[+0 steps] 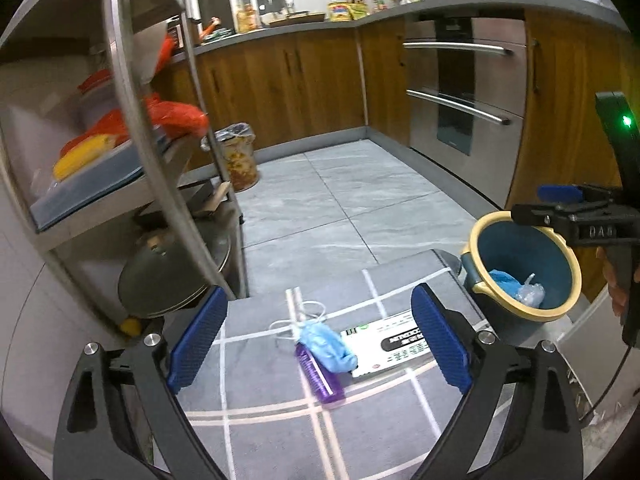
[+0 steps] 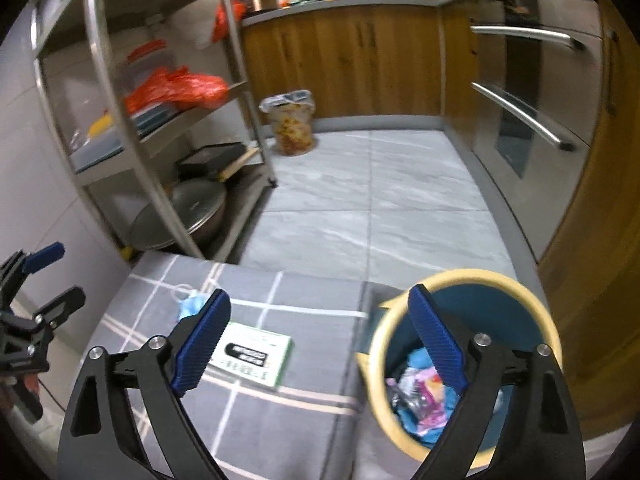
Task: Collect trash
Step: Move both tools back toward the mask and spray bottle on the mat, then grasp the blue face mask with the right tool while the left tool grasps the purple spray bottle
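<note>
Trash items — a crumpled pale-blue disposable glove [image 1: 329,345], a purple ridged plastic piece [image 1: 320,376] and a white-and-green printed card box [image 1: 390,342] — lie on the grey checked cloth [image 1: 260,412] beside our landmark, the round teal bin with a cream rim [image 1: 524,266]. That bin already holds blue and clear wrappers, so it serves as the drop point. We hold our left gripper [image 1: 320,340] spread wide and empty above the glove, seemingly lining up a pick; our right gripper [image 2: 320,344] hovers spread and empty at the bin's rim.
</note>
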`<move>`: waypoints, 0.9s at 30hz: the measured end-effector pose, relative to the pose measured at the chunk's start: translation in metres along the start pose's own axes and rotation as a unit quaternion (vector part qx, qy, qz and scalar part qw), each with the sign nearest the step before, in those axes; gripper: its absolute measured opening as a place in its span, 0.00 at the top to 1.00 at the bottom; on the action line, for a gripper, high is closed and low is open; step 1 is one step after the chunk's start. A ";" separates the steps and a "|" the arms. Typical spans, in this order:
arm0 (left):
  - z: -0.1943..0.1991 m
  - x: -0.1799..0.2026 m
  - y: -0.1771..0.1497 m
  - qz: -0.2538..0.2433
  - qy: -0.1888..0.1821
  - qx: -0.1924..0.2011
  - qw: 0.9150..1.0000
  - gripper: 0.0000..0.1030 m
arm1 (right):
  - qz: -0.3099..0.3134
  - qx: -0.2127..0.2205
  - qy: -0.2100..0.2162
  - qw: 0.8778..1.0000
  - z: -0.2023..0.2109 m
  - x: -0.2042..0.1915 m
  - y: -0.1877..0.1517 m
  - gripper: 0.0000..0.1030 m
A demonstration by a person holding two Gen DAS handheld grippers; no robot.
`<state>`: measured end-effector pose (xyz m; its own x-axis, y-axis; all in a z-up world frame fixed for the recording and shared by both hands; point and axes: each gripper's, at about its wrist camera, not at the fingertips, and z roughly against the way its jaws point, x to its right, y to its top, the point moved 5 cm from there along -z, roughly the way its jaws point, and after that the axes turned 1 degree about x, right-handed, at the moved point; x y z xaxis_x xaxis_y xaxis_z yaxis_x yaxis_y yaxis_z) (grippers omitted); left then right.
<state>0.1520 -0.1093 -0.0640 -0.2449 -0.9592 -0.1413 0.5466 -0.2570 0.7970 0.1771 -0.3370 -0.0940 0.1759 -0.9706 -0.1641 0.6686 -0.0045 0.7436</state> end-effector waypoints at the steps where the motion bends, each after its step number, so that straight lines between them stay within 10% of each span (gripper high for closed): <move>1: 0.000 -0.003 -0.001 0.003 0.001 0.000 1.000 0.11 | 0.004 -0.003 0.004 1.000 -0.003 -0.007 -0.001 0.11; 27: -0.081 -0.055 -0.076 -0.010 0.025 -0.104 0.994 0.10 | 0.112 -0.104 0.012 0.988 -0.089 -0.064 -0.039 0.11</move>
<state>0.1885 -0.0468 -0.1640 -0.2200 -0.9570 -0.1889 0.6966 -0.2897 0.6563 0.2038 -0.2538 -0.1702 0.3525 -0.9354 -0.0273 0.7445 0.2626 0.6138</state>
